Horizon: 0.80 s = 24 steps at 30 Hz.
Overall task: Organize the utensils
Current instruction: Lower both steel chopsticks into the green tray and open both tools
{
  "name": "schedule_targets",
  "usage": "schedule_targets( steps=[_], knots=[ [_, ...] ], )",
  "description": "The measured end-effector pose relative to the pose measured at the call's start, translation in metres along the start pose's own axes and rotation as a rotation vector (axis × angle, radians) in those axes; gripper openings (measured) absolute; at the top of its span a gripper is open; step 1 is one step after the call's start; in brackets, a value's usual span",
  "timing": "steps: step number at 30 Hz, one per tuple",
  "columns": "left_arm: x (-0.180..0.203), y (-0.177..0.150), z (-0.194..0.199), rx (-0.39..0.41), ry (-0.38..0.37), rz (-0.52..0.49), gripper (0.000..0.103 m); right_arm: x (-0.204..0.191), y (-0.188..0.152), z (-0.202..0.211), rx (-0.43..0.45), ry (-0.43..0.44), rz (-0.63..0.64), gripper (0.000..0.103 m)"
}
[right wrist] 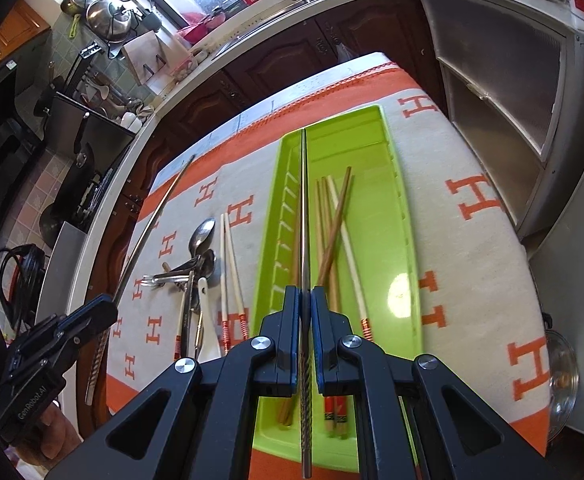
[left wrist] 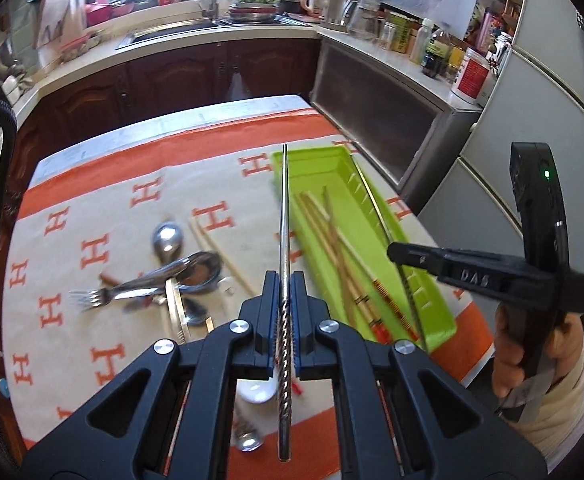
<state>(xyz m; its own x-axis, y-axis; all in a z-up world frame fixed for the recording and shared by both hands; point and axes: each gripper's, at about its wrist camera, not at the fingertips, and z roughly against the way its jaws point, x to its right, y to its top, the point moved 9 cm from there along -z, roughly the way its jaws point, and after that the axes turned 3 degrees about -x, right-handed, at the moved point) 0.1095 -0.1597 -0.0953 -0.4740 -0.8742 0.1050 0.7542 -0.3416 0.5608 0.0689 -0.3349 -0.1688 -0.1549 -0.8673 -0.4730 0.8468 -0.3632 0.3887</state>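
Both grippers loaded, 1 metal chopstick each. Left gripper [left wrist: 284, 300] jaws clamped on a steel chopstick [left wrist: 285, 216], gripped on the twisted handle end so the smooth tip runs straight ahead along the fingers; it's held over the cloth just left of the green tray [left wrist: 333, 160]. Right gripper [right wrist: 306, 316] jaws likewise clamped on the second steel chopstick [right wrist: 303, 208], same handle-end grip, shaft lined up lengthwise above the tray's left side near the ribbed divider [right wrist: 286, 216]; reads as alignment so the stick lands parallel to what's already inside. Tray holds several wooden and white chopsticks [right wrist: 333, 236], roughly lengthwise, a few crossed. Remaining pile sits on the orange-and-cream cloth [right wrist: 467, 272] left of the tray: fork [left wrist: 92, 297], 2 metal spoons [left wrist: 168, 238] overlapping, a white ceramic spoon [right wrist: 204, 304], 2 white chopsticks [right wrist: 230, 264] side by side next to the tray's left wall. Judgement: mid-task, chopsticks going first, spoons and fork not yet sorted. Next likely lower and release the right stick, then bring the left one over. Risk: thin round steel can roll or bounce on crossed sticks.
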Motion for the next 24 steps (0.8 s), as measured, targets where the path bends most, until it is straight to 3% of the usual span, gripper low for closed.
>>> schedule_targets(
  steps=[5, 14, 19, 24],
  knots=[
    [0.038, 0.025, -0.032, -0.008, -0.025, -0.022, 0.003, 0.022, 0.011, 0.000, 0.002, -0.009, -0.033, 0.006],
    [0.069, 0.035, -0.087, -0.064, -0.053, 0.002, 0.003, 0.046, 0.019, -0.011, -0.026, -0.005, -0.064, 0.007],
    [0.064, 0.033, -0.112, -0.114, -0.024, 0.024, 0.004, 0.048, 0.025, -0.012, 0.005, 0.008, -0.071, 0.032],
    [0.057, 0.025, -0.118, -0.152, -0.024, 0.038, 0.004, 0.045, 0.030, -0.008, 0.033, -0.017, -0.038, 0.034]
  ],
)
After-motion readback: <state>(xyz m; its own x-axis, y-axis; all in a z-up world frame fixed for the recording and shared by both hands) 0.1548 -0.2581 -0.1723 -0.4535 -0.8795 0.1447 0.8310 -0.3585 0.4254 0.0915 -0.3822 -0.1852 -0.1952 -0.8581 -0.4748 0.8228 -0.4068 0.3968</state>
